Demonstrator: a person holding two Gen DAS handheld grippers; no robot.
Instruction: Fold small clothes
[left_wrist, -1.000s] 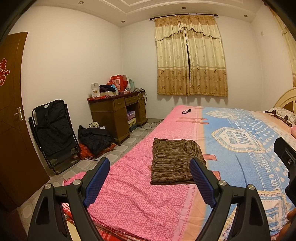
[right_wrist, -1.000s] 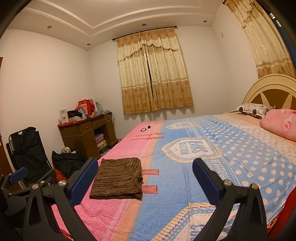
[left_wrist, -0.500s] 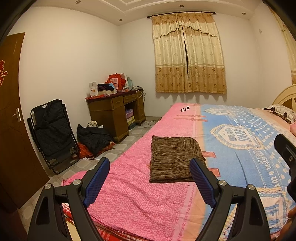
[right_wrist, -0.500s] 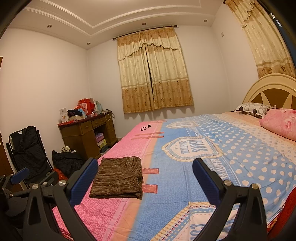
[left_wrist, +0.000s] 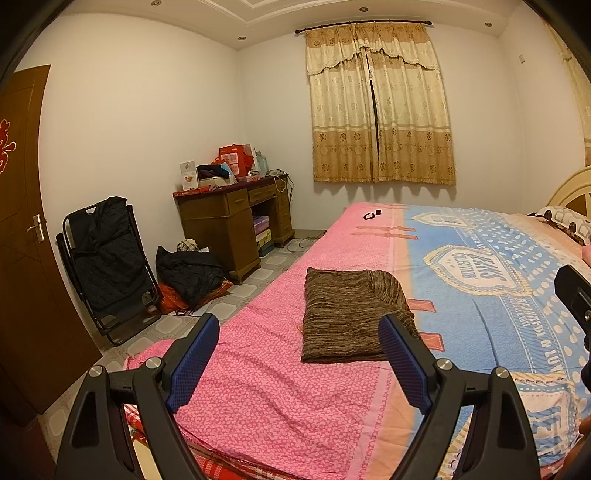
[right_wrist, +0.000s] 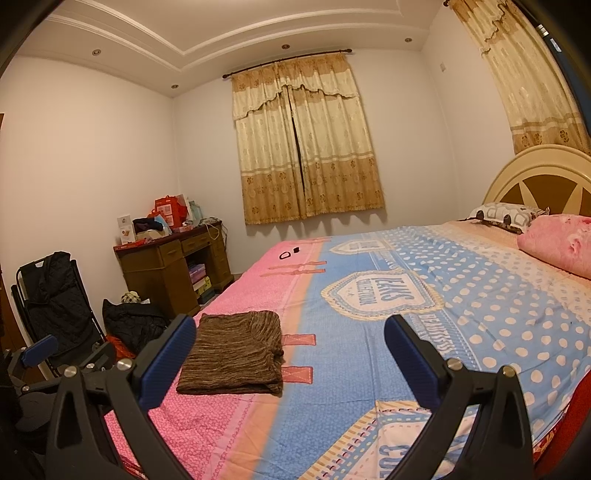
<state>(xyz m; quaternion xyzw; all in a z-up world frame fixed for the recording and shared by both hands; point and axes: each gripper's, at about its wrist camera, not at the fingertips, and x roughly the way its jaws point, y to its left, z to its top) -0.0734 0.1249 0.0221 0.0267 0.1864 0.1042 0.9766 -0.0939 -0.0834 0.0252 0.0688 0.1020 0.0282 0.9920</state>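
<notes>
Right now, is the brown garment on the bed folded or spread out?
Folded. The brown garment lies as a compact rectangle with layered edges on the bed.

Left hand-held gripper (left_wrist: 298, 367): black plastic frame, two angled fingers (left_wrist: 192, 363) faced with blue textured pads, silver round screws at the joints. Right hand-held gripper (right_wrist: 290, 363): same black frame, blue pads, silver screws.

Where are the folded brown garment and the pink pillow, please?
folded brown garment (left_wrist: 351, 317), left wrist view, middle of its top face.
pink pillow (right_wrist: 557, 242), right wrist view, middle of its near side.
</notes>
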